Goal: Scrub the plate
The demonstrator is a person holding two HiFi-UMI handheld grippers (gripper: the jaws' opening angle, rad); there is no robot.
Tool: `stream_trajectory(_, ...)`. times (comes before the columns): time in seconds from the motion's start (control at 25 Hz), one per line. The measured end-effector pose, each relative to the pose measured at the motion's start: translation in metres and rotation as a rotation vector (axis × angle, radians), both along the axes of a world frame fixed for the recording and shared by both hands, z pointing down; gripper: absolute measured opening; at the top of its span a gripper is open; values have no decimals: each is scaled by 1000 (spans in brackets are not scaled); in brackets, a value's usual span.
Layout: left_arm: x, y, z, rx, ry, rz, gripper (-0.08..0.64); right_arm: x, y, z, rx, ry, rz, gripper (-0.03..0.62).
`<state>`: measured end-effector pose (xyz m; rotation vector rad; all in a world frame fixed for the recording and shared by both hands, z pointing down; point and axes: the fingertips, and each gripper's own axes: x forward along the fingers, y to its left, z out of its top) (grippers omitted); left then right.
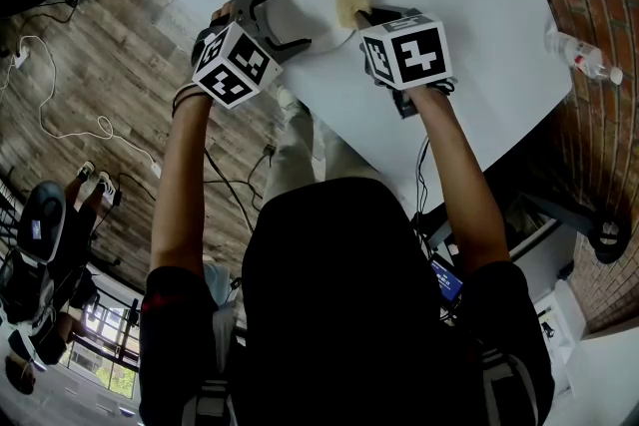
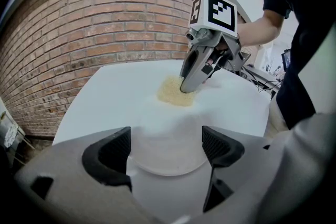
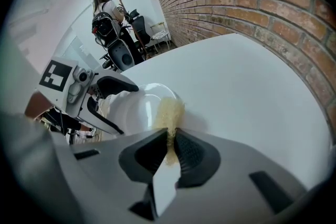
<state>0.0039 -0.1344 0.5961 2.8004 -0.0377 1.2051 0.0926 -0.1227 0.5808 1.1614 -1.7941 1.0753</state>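
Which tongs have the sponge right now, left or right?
The right tongs: shut on the yellow sponge at the rim of the plate. The left tongs stand open, with the plate's edge between them.

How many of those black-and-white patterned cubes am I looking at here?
2. The left cube rides on the left gripper at the plate; the right cube rides on the right gripper, which pinches the sponge. None seems hidden.
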Motion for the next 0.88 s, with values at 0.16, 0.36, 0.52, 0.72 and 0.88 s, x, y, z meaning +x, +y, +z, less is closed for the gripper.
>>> stream_trajectory(0.16,1,0,0,-1,-1,-1,403,-4,2,0,0,1,-13,40)
stream_trajectory(0.36,2,0,-1,0,0,0,403,-8,5,-1,-3,-12,-17,40)
stream_trajectory(0.52,1,0,0,-2,-2,-1,403,-16,10,1,-11,-21,-35,40)
stream_trajectory(0.72,1,-1,-1,0,-3,-3,403,-26,16,0,-18,-38,-49,40)
stream_trajectory(0.88,1,1,0,1,-5,-6,403,-33,22,2,-22,-51,-55,40)
